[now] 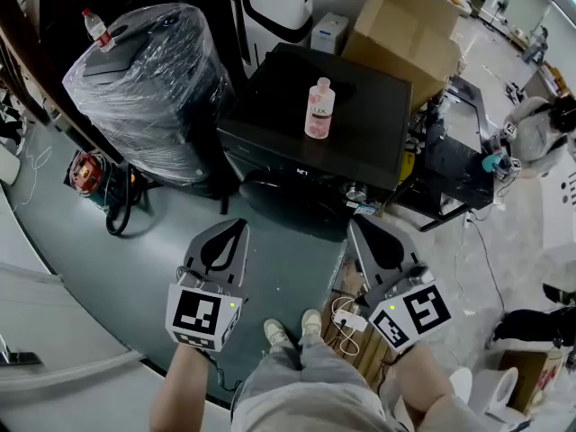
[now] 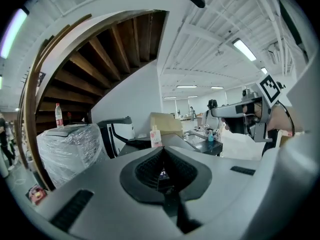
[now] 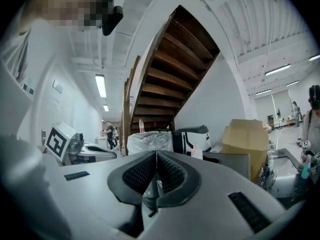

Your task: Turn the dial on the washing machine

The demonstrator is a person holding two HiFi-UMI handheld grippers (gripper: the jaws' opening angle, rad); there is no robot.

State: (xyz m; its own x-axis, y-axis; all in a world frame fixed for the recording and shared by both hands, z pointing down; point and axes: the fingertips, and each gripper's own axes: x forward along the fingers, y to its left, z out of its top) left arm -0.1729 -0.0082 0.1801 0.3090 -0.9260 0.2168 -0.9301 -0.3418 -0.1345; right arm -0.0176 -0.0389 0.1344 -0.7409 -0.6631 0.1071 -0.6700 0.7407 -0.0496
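Nearest to me, the left hand-held gripper (image 2: 162,151) has its ribbed pads pressed together, tip to tip, with nothing between them. The right hand-held gripper (image 3: 156,155) is likewise pressed together and empty. In the head view I hold both level and side by side above the grey floor (image 1: 135,268), each marker cube facing up, with my shoes (image 1: 292,329) between and below them. A white cable coil (image 1: 346,320) lies just beside the right shoe.

Beyond the two tips, and apart from both, stands the black washing machine (image 1: 360,124). Its dark round door (image 1: 297,201) faces me. I cannot pick out the dial on the shadowed front panel. A pink bottle (image 1: 319,109) stands upright on the machine's lid.

To the machine's left is a bulky object wrapped in clear plastic film (image 1: 148,88), with a water bottle (image 1: 97,28) lying tilted on top. Behind the machine sit an open cardboard box (image 1: 405,25) and a white and black appliance (image 1: 270,7). A person (image 1: 540,129) is at the far right.
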